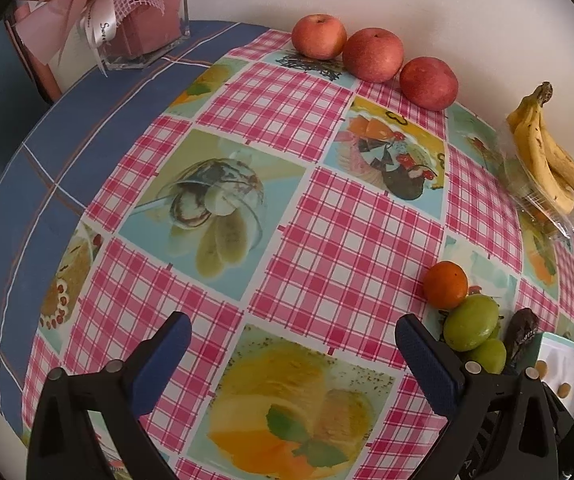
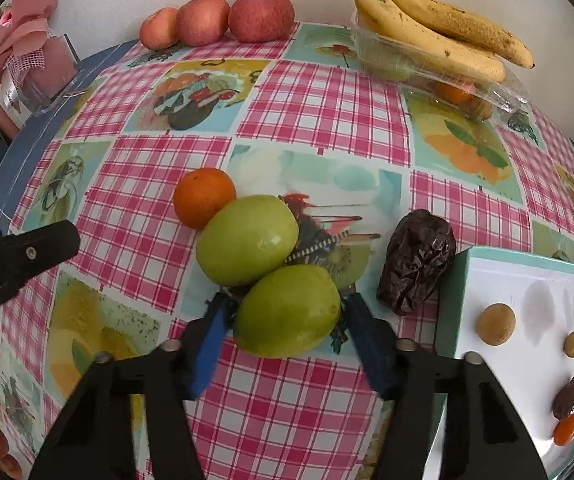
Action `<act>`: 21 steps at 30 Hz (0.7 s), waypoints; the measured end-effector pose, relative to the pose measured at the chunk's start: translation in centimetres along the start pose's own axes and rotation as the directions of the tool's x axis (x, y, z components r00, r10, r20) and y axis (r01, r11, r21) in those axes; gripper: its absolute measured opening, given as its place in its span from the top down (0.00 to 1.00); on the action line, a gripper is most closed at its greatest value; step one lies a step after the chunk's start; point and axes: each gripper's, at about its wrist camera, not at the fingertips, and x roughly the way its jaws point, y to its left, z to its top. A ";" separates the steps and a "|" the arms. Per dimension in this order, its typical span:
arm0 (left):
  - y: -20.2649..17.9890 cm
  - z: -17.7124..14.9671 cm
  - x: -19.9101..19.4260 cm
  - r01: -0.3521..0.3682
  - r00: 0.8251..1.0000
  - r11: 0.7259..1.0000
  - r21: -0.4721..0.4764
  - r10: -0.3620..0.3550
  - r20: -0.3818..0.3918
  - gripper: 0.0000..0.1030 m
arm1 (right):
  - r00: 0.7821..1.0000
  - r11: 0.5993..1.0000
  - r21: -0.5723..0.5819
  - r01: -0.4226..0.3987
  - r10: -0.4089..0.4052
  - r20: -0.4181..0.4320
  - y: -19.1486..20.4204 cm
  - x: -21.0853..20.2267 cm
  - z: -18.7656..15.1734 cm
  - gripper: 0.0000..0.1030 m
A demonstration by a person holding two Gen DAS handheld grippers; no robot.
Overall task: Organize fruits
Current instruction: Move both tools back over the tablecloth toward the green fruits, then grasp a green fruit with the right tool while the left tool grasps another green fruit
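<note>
My right gripper (image 2: 287, 302) points down at the table, its blue pads (image 2: 211, 336) against both sides of the nearer green fruit (image 2: 287, 312), which rests on the checked cloth. A second green fruit (image 2: 247, 240) touches it from behind, and a small orange (image 2: 204, 197) sits beyond that one. A dark wrinkled date (image 2: 417, 260) lies to the right, against a teal-edged white box (image 2: 527, 280). My left gripper (image 1: 293, 320) hovers open over bare cloth, left of the same orange (image 1: 445, 284) and green fruits (image 1: 471, 322).
Three red apples (image 1: 373, 54) line the wall at the back. Bananas (image 2: 439, 28) lie on a clear plastic tray (image 2: 427, 72) at the back right. The box holds several small pieces of fruit (image 2: 495, 324). A glass box with pink ribbon (image 1: 143, 28) stands at the back left.
</note>
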 end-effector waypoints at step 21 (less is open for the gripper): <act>-0.8 -0.1 -0.8 0.068 0.997 0.998 -0.005 -0.068 0.033 0.00 | 0.997 0.999 0.026 -0.045 0.043 0.059 -1.6 -3.1 0.2 0.50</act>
